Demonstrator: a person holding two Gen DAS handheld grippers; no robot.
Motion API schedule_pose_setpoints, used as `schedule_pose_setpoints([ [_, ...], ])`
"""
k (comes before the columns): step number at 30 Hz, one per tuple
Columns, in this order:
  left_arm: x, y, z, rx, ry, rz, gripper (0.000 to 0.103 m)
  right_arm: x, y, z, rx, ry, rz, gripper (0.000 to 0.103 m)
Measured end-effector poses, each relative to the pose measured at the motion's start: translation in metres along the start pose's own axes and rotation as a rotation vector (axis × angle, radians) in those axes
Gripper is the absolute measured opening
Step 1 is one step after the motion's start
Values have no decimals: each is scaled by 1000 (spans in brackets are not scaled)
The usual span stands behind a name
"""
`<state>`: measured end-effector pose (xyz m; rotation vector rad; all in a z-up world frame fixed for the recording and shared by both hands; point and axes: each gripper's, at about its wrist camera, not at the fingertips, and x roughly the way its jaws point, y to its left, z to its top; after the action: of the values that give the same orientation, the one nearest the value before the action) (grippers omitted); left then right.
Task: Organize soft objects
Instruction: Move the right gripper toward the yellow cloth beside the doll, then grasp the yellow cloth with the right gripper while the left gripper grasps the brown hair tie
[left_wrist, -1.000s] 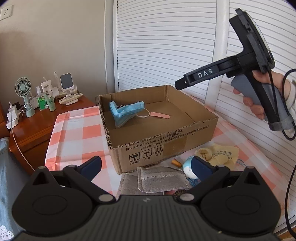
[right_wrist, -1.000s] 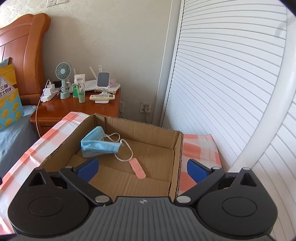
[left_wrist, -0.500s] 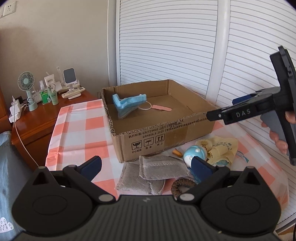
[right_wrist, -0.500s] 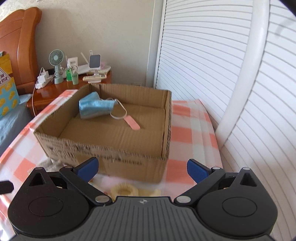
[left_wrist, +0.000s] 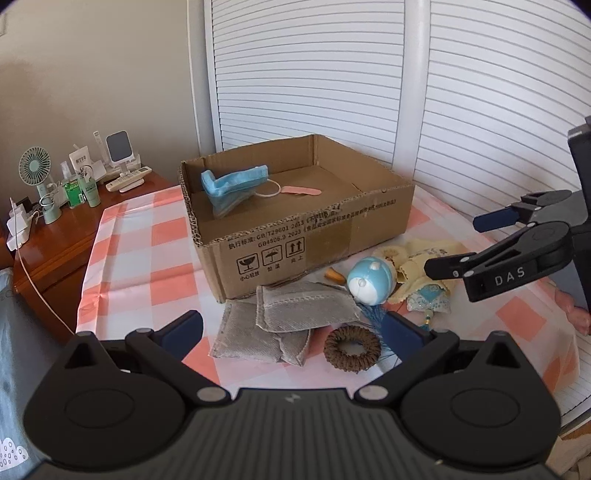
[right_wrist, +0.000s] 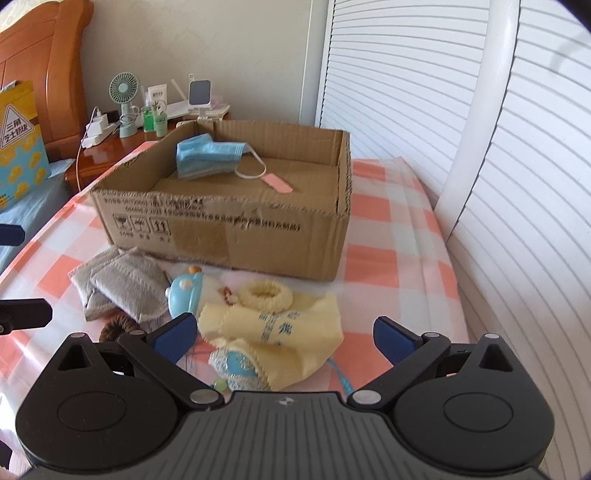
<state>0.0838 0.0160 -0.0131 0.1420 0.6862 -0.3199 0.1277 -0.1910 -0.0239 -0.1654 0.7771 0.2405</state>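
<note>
Right wrist: box (right_wrist: 236, 229) behind cloth (right_wrist: 280, 339), both tools apart.

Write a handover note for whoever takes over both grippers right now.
Left gripper: open, empty, above the grey pouches.
Right gripper: open, empty, over the yellow cloth.
Done: blue face mask and pink strip are in the cardboard box.
Left, all on the checked tablecloth in front of the box: pouches, cloth, blue round toy, brown hair tie, cream hair tie, tasselled sachet.
</note>
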Motion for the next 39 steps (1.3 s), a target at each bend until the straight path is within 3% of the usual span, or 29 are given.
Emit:
schedule_pose_setpoints([
  [7,7,-14,-1,19,30,-19,102,14,-4,-11,-4,27,-19,103],
  [21,30,-40,-1,53,97,-12,102,48,-53,-1,95,7,-54,103],
  [26,40,-45,-2,51,118,-22,102,58,-64,-8,119,19,-25,103],
  [31,47,-47,-3,44,126,-25,90,63,-71,-12,147,22,19,103],
  [33,50,-47,-4,42,132,-25,77,63,-72,-13,146,16,29,103],
  [36,54,-48,-4,44,140,-42,71,63,-73,-15,144,9,40,103],
  [39,59,-50,-6,58,148,-49,71,63,-74,-17,143,1,49,103],
])
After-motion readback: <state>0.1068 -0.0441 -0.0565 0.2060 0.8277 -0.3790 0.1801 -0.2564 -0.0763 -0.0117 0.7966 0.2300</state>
